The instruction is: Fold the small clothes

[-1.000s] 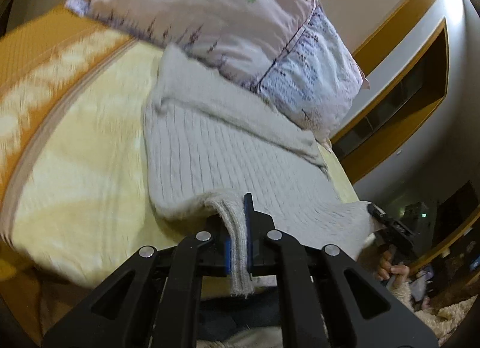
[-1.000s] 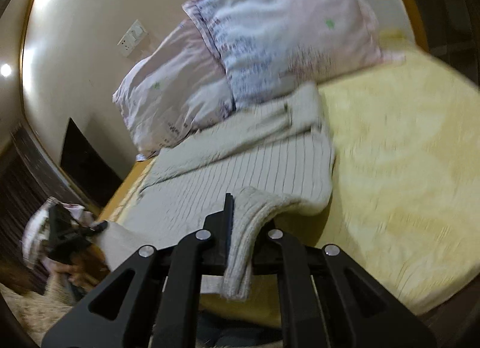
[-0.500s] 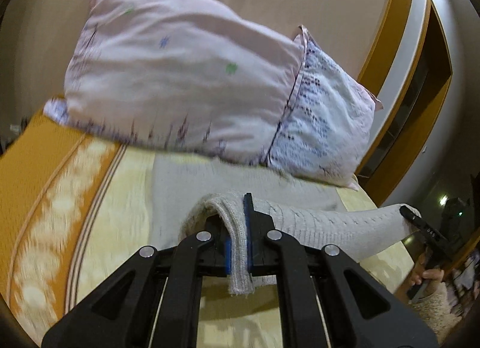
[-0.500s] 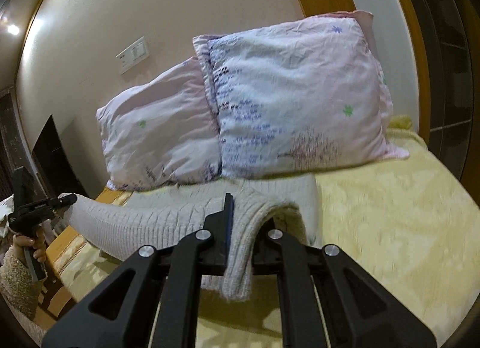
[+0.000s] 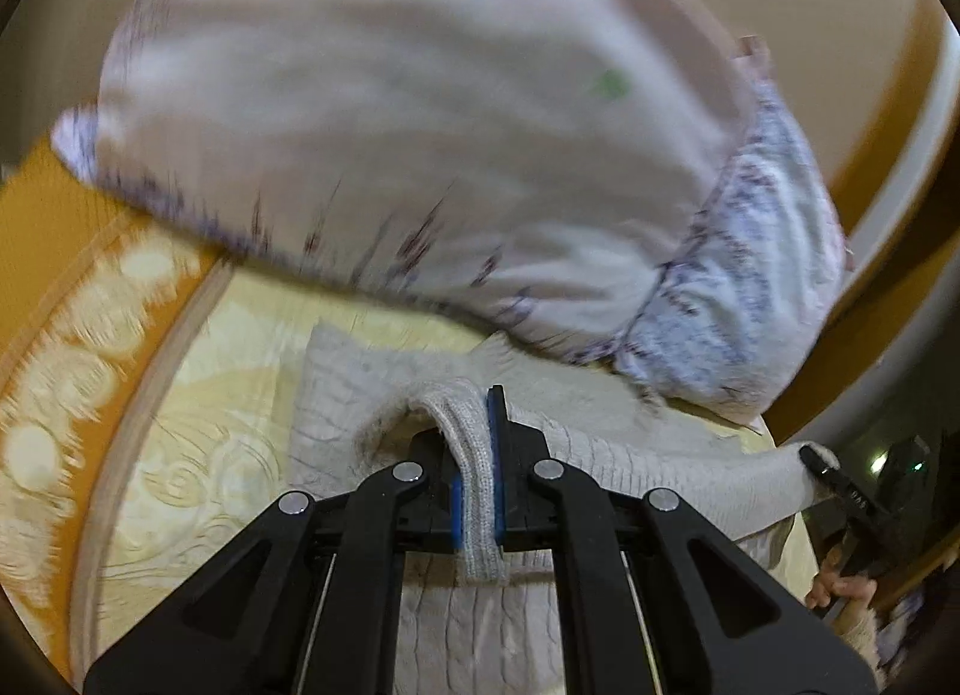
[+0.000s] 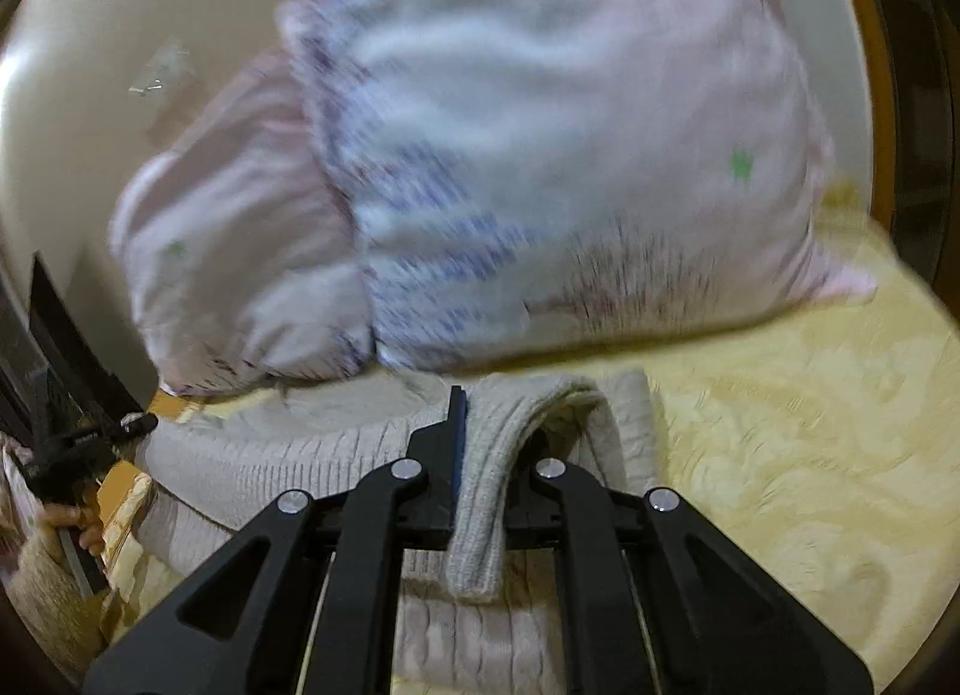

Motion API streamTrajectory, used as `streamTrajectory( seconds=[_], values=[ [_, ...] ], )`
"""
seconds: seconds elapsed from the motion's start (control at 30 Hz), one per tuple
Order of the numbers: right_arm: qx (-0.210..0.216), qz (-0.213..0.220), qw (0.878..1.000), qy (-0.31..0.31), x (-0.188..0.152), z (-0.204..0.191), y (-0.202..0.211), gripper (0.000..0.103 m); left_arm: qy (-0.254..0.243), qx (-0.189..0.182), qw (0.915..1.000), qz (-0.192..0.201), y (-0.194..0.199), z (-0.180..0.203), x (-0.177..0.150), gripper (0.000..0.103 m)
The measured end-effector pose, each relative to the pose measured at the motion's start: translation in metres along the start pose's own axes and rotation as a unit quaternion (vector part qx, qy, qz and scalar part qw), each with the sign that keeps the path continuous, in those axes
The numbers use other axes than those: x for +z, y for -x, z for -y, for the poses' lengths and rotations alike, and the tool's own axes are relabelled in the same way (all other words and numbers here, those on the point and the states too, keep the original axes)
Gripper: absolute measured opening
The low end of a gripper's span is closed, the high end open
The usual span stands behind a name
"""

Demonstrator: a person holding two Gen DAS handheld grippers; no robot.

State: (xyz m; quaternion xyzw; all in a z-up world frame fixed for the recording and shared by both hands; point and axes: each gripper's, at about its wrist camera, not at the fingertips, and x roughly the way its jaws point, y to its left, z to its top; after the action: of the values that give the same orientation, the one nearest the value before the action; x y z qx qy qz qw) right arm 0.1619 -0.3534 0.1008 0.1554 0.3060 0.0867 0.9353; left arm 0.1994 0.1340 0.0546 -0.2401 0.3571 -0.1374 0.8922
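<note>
Both grippers are clenched on the sweater [image 5: 630,455], one at each end of its ribbed hem. The left gripper [image 5: 480,455] has the hem pinched between its blue pads, a short tail of knit hanging down behind the jaws. Same story for the right gripper [image 6: 480,455]: ribbed edge clamped tight, a loop of knit humped up just beside the right finger.

Between the two grips the hem stretches off the bed as a taut band. In the left view the right gripper [image 5: 840,485] shows at the far end of that band, a hand [image 5: 840,587] under it. In the right view the left gripper [image 6: 114,431] is out at the other end, a hand [image 6: 72,521] on its handle.

The rest of the sweater lies flat on the yellow bedspread [image 6: 810,455], its far edge right up against the pillows [image 6: 540,155]. Part of it is doubled over, with more knit lying under the grippers, nearer than the pillows. The two pillows lean side by side at the head of the bed, filling most of both views, blurred. An orange patterned border [image 5: 66,335] runs left of the pillows in the left view.
</note>
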Motion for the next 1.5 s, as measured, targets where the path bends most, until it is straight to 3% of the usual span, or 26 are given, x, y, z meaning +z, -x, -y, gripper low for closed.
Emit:
streamTrajectory(
  seconds=[0.1,0.27,0.3,0.37,0.43,0.53,0.57,0.7,0.8,0.97,1.1,1.23,1.37,1.5],
  values=[
    [-0.005,-0.059,0.997,-0.056,-0.001,0.023,-0.045,0.007,0.040,-0.007,0.9989,-0.024,-0.027,-0.016,0.000,0.006],
    [0.009,-0.095,0.988,-0.125,0.001,0.045,-0.075,0.009,0.091,-0.046,0.9942,-0.032,-0.046,-0.029,0.008,0.006],
    [0.015,-0.097,0.986,-0.136,0.002,0.047,-0.079,0.012,0.097,-0.050,0.9934,-0.035,-0.050,-0.030,0.010,0.006],
    [0.018,-0.094,0.983,-0.157,0.008,0.050,-0.083,0.035,0.115,-0.061,0.9905,-0.045,-0.058,-0.032,0.013,0.006],
    [0.020,-0.080,0.983,-0.165,0.013,0.052,-0.083,0.048,0.130,-0.068,0.9878,-0.051,-0.064,-0.034,0.016,0.006],
    [0.018,-0.072,0.984,-0.165,0.019,0.051,-0.086,0.054,0.157,-0.077,0.9830,-0.055,-0.069,-0.038,0.016,0.010],
    [0.015,-0.073,0.984,-0.163,0.020,0.051,-0.087,0.054,0.165,-0.080,0.9817,-0.052,-0.069,-0.040,0.016,0.017],
    [-0.001,-0.068,0.985,-0.160,0.020,0.053,-0.078,0.054,0.189,-0.086,0.9782,-0.015,-0.055,-0.046,0.021,0.046],
    [-0.015,-0.057,0.987,-0.150,0.015,0.056,-0.052,0.054,0.172,-0.077,0.9821,-0.004,-0.037,-0.043,0.021,0.046],
    [-0.026,-0.068,0.990,-0.117,-0.003,0.058,-0.021,0.049,0.082,-0.013,0.9963,-0.024,-0.010,-0.026,0.000,0.045],
    [-0.032,-0.083,0.991,-0.101,-0.022,0.057,-0.009,0.047,0.038,0.023,0.9985,-0.032,0.003,-0.021,-0.020,0.045],
    [-0.043,-0.104,0.991,-0.073,-0.036,0.049,-0.012,0.036,0.006,0.043,0.9983,-0.039,0.010,-0.020,-0.035,0.044],
    [-0.062,-0.108,0.991,-0.048,-0.043,0.042,-0.015,0.018,0.006,0.044,0.9977,-0.051,0.006,-0.023,-0.043,0.033],
    [-0.064,-0.099,0.992,-0.042,-0.042,0.039,-0.011,0.011,-0.002,0.050,0.9971,-0.057,0.001,-0.023,-0.047,0.019]
  ],
)
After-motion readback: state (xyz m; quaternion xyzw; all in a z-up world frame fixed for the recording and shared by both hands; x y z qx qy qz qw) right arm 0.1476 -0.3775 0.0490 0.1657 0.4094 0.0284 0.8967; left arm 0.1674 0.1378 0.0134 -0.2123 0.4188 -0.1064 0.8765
